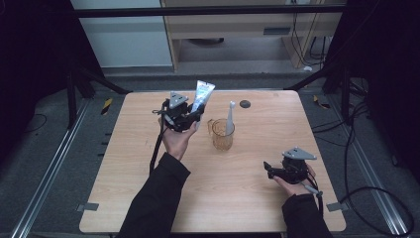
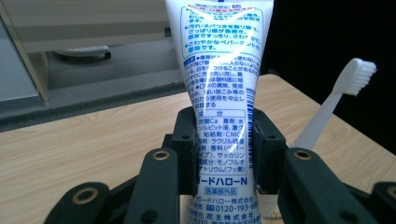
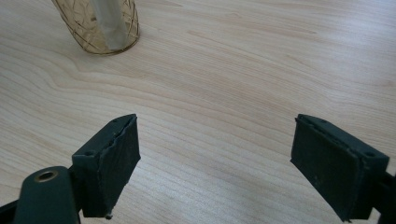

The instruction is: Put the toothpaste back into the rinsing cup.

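Note:
My left gripper (image 1: pixel 197 113) is shut on a white toothpaste tube (image 1: pixel 202 94) and holds it upright above the table, just left of an amber glass cup (image 1: pixel 222 134). In the left gripper view the tube (image 2: pixel 219 93) stands clamped between the two black pads, its blue print facing the camera. A white toothbrush (image 1: pixel 230 117) stands in the cup, bristles up; its head (image 2: pixel 357 77) shows to the right of the tube. My right gripper (image 1: pixel 268 167) hovers open near the table's front right. In the right gripper view its gripper (image 3: pixel 215 163) has wide jaws with bare wood between them and the cup's base (image 3: pixel 100 25) ahead.
A small dark round disc (image 1: pixel 244 104) lies on the wooden table (image 1: pixel 247 208) near the far edge. Black frame struts (image 1: pixel 317 77) and cables (image 1: pixel 356 148) run beside the table. A light wooden cabinet (image 1: pixel 237 29) stands on the floor beyond.

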